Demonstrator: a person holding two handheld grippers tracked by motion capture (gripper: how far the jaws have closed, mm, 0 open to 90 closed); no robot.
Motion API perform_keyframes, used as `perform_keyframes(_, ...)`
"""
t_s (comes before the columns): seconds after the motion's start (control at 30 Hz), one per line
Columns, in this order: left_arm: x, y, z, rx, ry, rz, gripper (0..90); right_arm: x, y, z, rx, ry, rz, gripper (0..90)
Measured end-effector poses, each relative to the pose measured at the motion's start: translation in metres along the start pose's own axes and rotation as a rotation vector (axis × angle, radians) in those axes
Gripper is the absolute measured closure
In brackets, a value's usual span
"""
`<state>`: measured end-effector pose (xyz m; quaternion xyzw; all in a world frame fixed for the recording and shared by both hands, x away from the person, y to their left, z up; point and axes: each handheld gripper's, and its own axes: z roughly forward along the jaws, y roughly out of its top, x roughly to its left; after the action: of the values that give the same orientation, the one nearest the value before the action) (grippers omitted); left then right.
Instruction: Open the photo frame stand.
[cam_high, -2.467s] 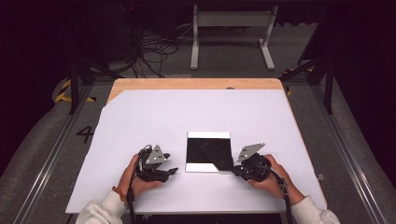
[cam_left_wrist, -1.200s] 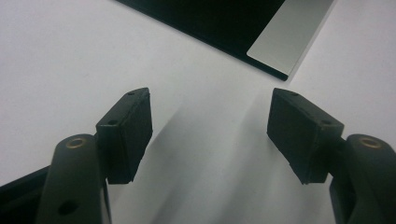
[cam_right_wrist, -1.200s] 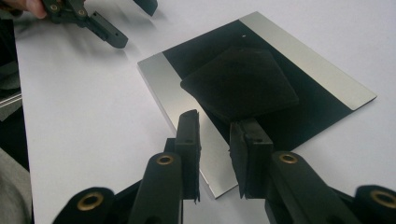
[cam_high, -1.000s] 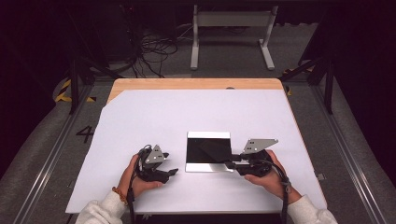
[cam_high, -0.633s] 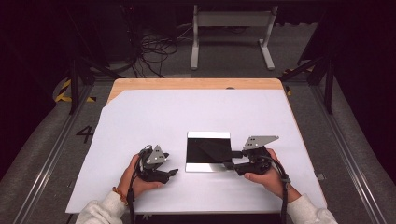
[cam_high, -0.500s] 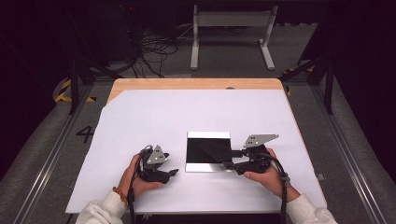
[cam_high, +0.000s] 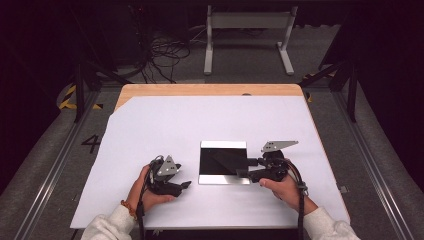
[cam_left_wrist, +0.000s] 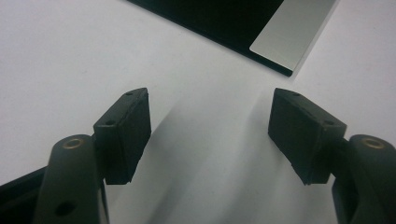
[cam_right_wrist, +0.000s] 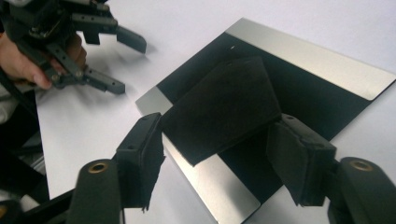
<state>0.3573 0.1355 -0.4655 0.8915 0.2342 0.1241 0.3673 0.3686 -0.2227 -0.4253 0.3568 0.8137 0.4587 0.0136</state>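
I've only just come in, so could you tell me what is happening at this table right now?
A person sits at a white table with a gripper in each hand. The right gripper is at a black and silver plate, where a black folded cloth lies. Its fingers have just been opening and stand either side of the cloth's near corner, not pressing on it. The left gripper rests open beside the plate, holding nothing.

Bright table (cam_high: 165, 125), dark surroundings, soft shadows, close jaws blurred

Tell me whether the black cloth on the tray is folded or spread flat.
Folded. In the right gripper view the black cloth lies as a doubled flap with one corner turned over, covering only part of the tray.
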Motion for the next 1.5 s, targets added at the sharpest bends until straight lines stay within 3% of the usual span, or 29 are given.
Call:
perform_keyframes(0.27,-0.003,0.002,0.0,-0.004,-0.011,0.008,29.3,-0.005,-0.002,-0.001,-0.035,0.034,0.062,39.3)
perform_keyframes(0.37,-0.004,0.002,0.001,-0.003,-0.016,0.015,29.2,-0.008,-0.002,-0.002,-0.056,0.052,0.123,39.4)
perform_keyframes(0.4,-0.004,0.002,0.001,-0.003,-0.016,0.016,29.1,-0.007,-0.001,-0.003,-0.049,0.037,0.131,37.6)
perform_keyframes(0.47,-0.004,0.003,0.002,-0.001,-0.016,0.014,29.2,-0.007,0.0,-0.004,-0.061,0.005,0.132,38.0)
perform_keyframes(0.6,-0.005,0.003,0.003,0.001,-0.025,0.017,29.0,-0.01,-0.001,-0.001,-0.049,0.037,0.15,39.5)
perform_keyframes(0.9,-0.005,0.003,0.003,-0.004,-0.027,0.012,28.6,-0.012,0.0,0.015,-0.037,0.034,0.175,42.1)
perform_keyframes(1.17,0.0,0.004,0.0,-0.046,-0.048,-0.033,26.2,-0.015,-0.003,0.016,-0.047,0.036,0.196,47.2)
perform_keyframes(1.27,0.0,0.005,-0.001,-0.06,-0.058,-0.051,26.0,-0.017,-0.004,0.016,-0.043,0.042,0.198,47.3)
perform_keyframes(1.4,-0.001,0.006,0.0,-0.053,-0.063,-0.039,25.9,-0.016,-0.005,0.019,-0.011,0.08,0.195,41.0)
perform_keyframes(1.5,-0.002,0.006,0.0,-0.051,-0.064,-0.038,25.9,-0.016,-0.004,0.019,-0.019,0.074,0.198,43.0)
